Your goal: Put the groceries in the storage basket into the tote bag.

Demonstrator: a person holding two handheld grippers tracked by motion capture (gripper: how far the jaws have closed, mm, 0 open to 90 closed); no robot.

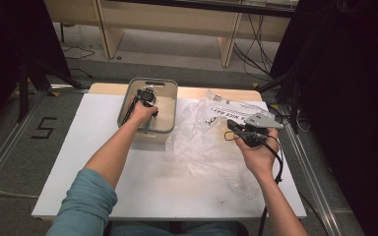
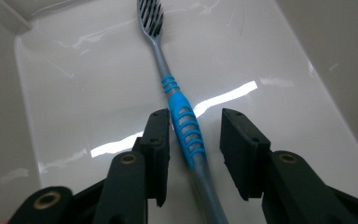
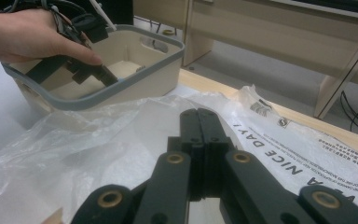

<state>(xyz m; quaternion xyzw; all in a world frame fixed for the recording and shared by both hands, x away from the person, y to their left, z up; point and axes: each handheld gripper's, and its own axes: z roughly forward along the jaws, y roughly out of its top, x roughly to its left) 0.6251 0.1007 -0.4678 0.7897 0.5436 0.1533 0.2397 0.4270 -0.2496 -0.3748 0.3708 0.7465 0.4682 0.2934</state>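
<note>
A toothbrush [image 2: 184, 123] with a grey stem, blue ribbed grip and dark bristles lies on the white floor of a beige bin [image 1: 170, 88]. My left gripper [image 2: 196, 116] reaches down into that bin, one jaw on each side of the blue grip. The left jaw is at the handle's edge, the right jaw stands clear of it, so the gripper is open. My right gripper [image 3: 198, 114] hovers over a crumpled clear plastic bag [image 1: 202, 142] at the table's right, shut, with nothing between its jaws. In the high view the right gripper [image 1: 231, 125] points left toward the bin.
The bin has a grey rim [image 3: 121, 91] and stands at the table's far middle. The bag bears black print "NICE DAY" [image 3: 279, 154]. A wooden table edge runs behind it. The white tabletop [image 1: 142, 182] lies bare near the person.
</note>
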